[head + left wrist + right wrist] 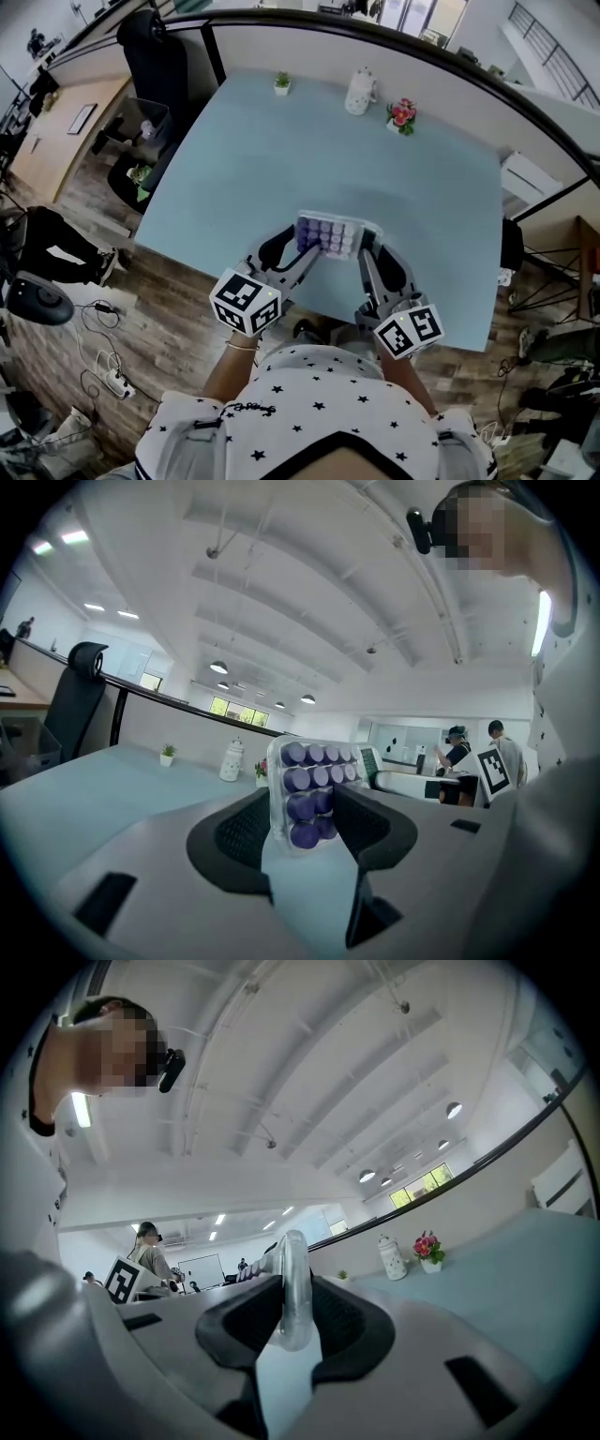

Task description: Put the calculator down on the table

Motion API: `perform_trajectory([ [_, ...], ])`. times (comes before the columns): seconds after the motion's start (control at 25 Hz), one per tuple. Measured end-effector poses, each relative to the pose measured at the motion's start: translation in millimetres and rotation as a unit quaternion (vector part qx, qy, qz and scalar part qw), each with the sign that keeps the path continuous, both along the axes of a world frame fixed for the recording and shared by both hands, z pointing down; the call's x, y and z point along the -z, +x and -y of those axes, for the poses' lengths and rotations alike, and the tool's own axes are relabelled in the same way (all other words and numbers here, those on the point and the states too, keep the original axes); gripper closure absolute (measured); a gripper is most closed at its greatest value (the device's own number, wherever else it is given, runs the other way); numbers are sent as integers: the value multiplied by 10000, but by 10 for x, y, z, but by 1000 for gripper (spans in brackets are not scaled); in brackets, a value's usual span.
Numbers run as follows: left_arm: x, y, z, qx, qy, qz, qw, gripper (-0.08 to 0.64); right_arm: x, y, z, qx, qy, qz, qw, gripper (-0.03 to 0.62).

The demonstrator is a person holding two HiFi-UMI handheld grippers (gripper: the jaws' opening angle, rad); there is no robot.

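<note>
Left tool (302, 246) was clamped on the left end of the calculator (328, 233). Right tool (367, 249) pinched the opposite edge, jaws partway closed on the casing. The calculator spanned between the two tool tips, keys up, over the near part of the worktop (281, 159); couldn't tell if it had touched down.

Risks, my read:
- The right tool gripped only a thin clear rim, so uneven lowering could twist it out.
- Letting go with one tool first would let that end drop or pivot.
- The near worktop edge sat just behind the tools, so a short placement might overhang.

Only the head view showed the full layout: plant pot (281, 82), white jug (360, 91) and flowers (401, 114) well ahead of both tools. Only the left tool view showed purple keys between its jaws. The right tool view showed the casing edge-on, no keys.
</note>
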State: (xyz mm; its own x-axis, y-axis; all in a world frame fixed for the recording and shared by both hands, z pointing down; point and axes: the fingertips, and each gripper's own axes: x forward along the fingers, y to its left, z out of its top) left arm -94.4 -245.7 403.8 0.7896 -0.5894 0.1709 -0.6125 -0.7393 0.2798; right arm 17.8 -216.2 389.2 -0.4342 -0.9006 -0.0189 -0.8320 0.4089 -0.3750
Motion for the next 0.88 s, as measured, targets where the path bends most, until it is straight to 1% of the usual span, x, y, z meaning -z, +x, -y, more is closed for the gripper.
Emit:
perform_trajectory([
  [0.24, -62, 217, 175, -60, -114, 21, 9999, 342, -39, 206, 158, -16, -78, -66, 9999, 497],
  [0.52, -147, 427, 380, 79, -236, 92, 9996, 341, -132, 424, 401, 123, -226, -12, 9997, 497],
  [0.88, -431, 597, 496, 149, -520, 198, 9983, 341, -413, 599, 540, 193, -547, 24, 9983, 497],
])
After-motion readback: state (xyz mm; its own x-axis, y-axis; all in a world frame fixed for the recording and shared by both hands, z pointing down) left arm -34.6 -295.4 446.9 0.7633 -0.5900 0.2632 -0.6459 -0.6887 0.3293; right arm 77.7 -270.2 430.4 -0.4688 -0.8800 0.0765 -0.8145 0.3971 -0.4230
